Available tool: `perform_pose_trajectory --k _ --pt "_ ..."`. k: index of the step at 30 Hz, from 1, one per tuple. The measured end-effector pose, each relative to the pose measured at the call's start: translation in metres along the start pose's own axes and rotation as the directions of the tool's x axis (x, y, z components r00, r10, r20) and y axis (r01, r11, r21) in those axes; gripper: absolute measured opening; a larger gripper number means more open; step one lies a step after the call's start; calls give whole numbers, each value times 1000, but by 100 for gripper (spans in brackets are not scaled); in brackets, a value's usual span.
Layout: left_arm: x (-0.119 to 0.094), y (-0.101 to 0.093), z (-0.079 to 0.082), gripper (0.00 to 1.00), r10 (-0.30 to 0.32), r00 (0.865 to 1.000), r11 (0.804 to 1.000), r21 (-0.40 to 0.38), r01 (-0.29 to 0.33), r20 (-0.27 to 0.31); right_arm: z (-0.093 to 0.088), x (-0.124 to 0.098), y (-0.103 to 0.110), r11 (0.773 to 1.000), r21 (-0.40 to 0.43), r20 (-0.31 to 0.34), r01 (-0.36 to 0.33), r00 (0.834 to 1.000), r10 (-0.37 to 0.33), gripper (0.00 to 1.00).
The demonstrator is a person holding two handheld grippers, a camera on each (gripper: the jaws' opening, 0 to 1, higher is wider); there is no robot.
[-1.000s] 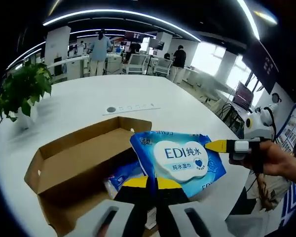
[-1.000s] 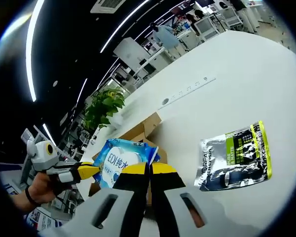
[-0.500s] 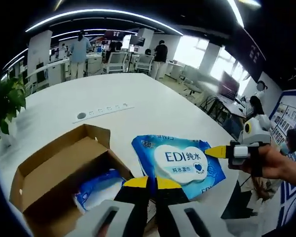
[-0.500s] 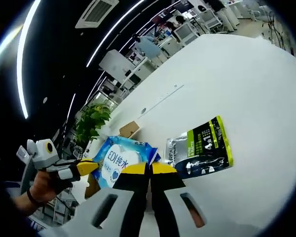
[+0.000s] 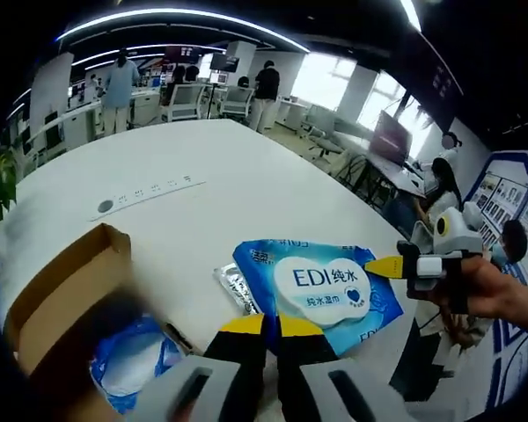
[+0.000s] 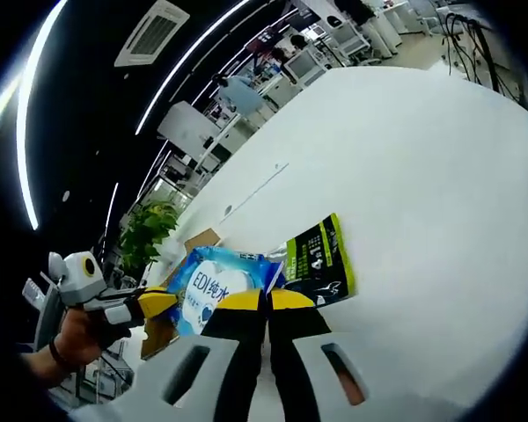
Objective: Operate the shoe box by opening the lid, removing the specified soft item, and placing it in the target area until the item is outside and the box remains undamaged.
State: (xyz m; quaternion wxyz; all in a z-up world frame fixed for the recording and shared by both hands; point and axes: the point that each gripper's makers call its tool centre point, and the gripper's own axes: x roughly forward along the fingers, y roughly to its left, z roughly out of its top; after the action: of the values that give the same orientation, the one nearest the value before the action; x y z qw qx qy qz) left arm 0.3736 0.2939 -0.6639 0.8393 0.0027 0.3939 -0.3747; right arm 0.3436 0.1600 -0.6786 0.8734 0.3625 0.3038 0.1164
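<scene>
One blue wipes pack (image 5: pixel 321 286), held up above the white table (image 5: pixel 246 193), clear of the open cardboard box (image 5: pixel 62 281). Left gripper (image 5: pixel 264 323) and right gripper (image 6: pixel 266 299) both clamped on its edges. One silver-green pouch (image 6: pixel 319 262) lying flat. Another blue pack (image 5: pixel 132 365) inside the box.

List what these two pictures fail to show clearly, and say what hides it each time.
- Left gripper view: brown cardboard shoe box is blurred, so its contents can't be read.
- Left gripper view: silver foil pouch lies mostly behind the blue EDI wet-wipes pack.
- Right gripper view: green-and-black pouch, print too small.
</scene>
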Motion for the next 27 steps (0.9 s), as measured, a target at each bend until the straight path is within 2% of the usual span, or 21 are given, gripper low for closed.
perform_pose_trajectory --k 10,19,27 --pt "21 0 4 2 1 1000 1000 10 -1 -18 20 22 -18 1000 -10 -26 21 999 -21 0" --pt "37 5 6 2 15 1000 999 -35 -15 -18 43 46 -26 999 -46 -58 20 998 -22 0" --pt "54 14 5 2 59 998 997 -52 -61 -38 48 66 -36 996 -74 -81 39 996 -45 0"
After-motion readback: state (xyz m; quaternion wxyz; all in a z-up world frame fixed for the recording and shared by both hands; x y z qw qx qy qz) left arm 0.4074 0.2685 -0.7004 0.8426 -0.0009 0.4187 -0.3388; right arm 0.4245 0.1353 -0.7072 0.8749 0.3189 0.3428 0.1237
